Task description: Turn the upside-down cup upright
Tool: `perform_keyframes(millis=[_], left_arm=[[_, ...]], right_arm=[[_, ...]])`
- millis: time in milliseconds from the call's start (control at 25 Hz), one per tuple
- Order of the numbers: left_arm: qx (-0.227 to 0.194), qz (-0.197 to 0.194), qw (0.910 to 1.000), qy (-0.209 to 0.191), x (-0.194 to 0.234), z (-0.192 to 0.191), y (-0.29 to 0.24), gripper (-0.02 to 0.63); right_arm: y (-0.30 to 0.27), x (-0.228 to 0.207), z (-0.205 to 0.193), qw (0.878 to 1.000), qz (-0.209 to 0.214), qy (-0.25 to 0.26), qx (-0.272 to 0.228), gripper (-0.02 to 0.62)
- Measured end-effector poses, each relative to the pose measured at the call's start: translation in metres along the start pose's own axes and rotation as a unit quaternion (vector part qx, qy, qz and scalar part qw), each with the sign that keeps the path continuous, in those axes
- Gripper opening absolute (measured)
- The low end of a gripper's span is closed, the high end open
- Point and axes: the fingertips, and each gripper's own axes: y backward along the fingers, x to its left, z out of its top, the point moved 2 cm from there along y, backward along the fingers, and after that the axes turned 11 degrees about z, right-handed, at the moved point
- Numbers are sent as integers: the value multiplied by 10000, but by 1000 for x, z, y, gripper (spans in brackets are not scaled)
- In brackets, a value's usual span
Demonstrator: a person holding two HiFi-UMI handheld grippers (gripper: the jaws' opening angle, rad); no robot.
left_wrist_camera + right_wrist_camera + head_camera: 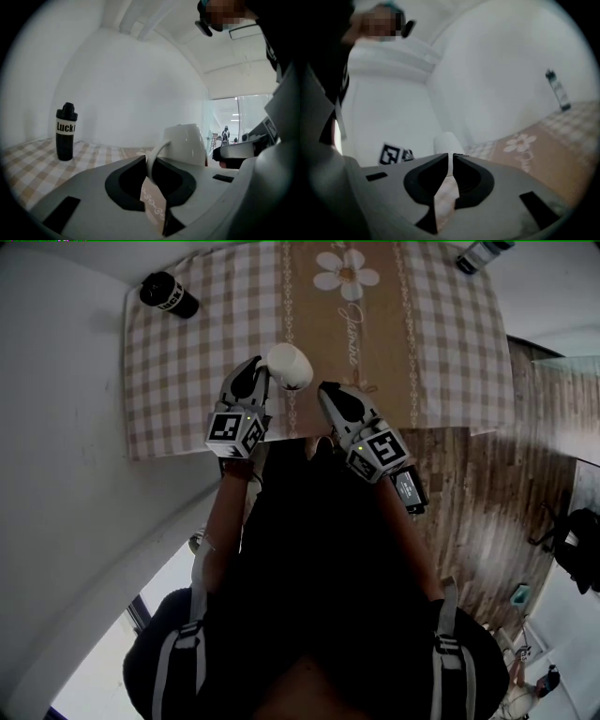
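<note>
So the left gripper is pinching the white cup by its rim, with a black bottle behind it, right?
Not quite: the left gripper pinches the white cup by its handle, not its rim; the left gripper view shows this. The black bottle does stand behind it.

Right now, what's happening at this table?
A person works two handheld grippers over a table with a checked cloth. The left gripper is clamped on the handle of the white cup and holds it near the table's front edge. The right gripper sits beside the cup, its jaws nearly together; whether they pinch the cup's wall I can't tell. A black bottle stands at the cloth's far left corner, untouched.
</note>
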Motion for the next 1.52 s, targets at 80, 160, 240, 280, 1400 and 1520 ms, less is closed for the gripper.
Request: perform_keyframes(millis=[80,160,240,280,1400,1520], left_arm=[[-388,-90,9991,110,1,23,8,46],[-668,-232,9974,138,0,41,16,44],[-843,-455,9952,175,-3,54,22,43],[-901,-568,9941,199,-6,58,25,43],[-1377,-1523,9705,1266,-35,75,60,37],[-1406,-1590,9684,1311,-33,74,63,37]], right_arm=[[-2,15,8,9906,877,-916,-513,61],[-3,23,13,9770,1363,-1455,-750,83],[-5,26,14,9654,1609,-1849,-895,84],[-6,27,15,9591,1730,-2026,-957,84],[1,85,39,8595,3768,-2844,-1958,51],[0,90,37,8613,3836,-2760,-1865,46]])
